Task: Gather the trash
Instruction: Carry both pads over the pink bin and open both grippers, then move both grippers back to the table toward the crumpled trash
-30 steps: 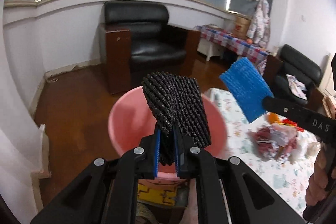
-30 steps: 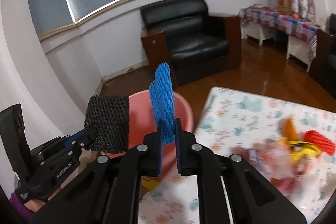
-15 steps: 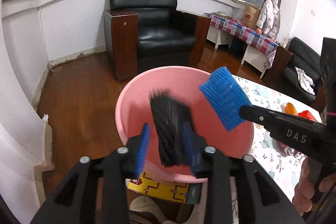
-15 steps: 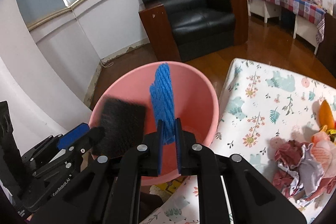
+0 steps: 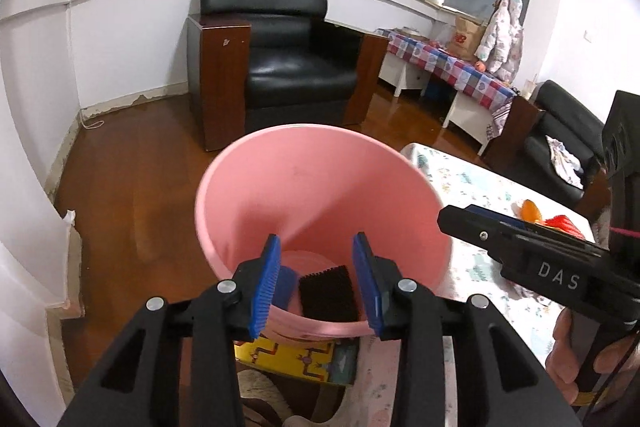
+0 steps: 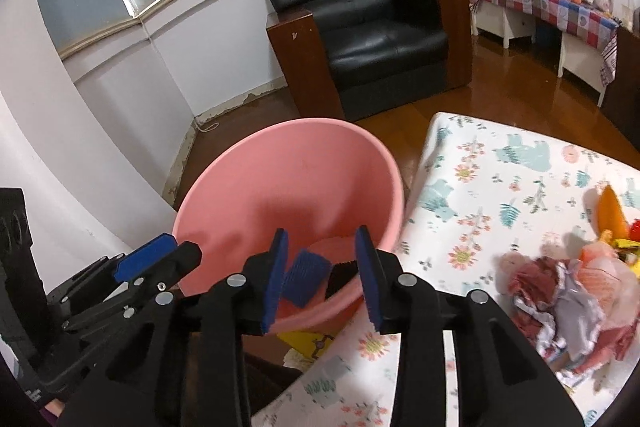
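Both the left gripper [image 5: 316, 277] and right gripper [image 6: 322, 277] were spread apart and empty above the pink bucket [image 6: 280, 187]. A blue net [image 6: 306, 277] and black net [image 5: 328, 293] lay inside; crumpled wrappers [image 6: 560, 291] remained on the table [image 6: 500, 179] to the right.

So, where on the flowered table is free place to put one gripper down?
The tablecloth is bare from its corner beside the pink bucket up to the trash pile. The near strip under the right gripper is also bare. It is crowded at the pile and the orange piece behind it.
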Demonstrator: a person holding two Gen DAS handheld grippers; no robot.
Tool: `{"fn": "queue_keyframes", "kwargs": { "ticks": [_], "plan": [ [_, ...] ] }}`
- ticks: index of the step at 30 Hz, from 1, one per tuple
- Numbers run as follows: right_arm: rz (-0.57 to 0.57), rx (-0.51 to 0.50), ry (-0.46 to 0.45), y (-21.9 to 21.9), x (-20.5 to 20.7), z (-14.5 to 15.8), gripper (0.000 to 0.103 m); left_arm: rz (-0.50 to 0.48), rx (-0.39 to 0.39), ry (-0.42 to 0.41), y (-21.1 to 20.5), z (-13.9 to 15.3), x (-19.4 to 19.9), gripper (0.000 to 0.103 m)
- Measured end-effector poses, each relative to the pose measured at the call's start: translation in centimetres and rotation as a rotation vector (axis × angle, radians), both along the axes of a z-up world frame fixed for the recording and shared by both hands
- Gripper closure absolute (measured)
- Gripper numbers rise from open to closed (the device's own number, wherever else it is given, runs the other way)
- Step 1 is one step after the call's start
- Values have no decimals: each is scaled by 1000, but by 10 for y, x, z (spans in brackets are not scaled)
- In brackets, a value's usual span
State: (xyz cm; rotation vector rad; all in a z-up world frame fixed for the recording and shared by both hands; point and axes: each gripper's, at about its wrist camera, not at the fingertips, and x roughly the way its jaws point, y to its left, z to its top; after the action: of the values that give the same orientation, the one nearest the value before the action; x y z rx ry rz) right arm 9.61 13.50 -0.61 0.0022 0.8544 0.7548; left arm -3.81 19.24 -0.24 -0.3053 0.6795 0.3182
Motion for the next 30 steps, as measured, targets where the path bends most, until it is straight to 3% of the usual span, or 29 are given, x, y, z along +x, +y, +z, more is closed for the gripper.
{"fn": "queue_keyframes", "kwargs": {
  "ticks": [12, 20, 30],
  "plan": [
    [-119, -1, -42, -77, -26, 14, 68, -114, -24, -14, -54, 6, 2, 66],
    [-236, 4, -8, -133, -28, 2, 68, -179, -28, 6, -91, 2, 8, 66],
    [-310, -28, 10, -172, -40, -13, 68, -234, -67, 56, -128, -13, 14, 66]
  ]
}}
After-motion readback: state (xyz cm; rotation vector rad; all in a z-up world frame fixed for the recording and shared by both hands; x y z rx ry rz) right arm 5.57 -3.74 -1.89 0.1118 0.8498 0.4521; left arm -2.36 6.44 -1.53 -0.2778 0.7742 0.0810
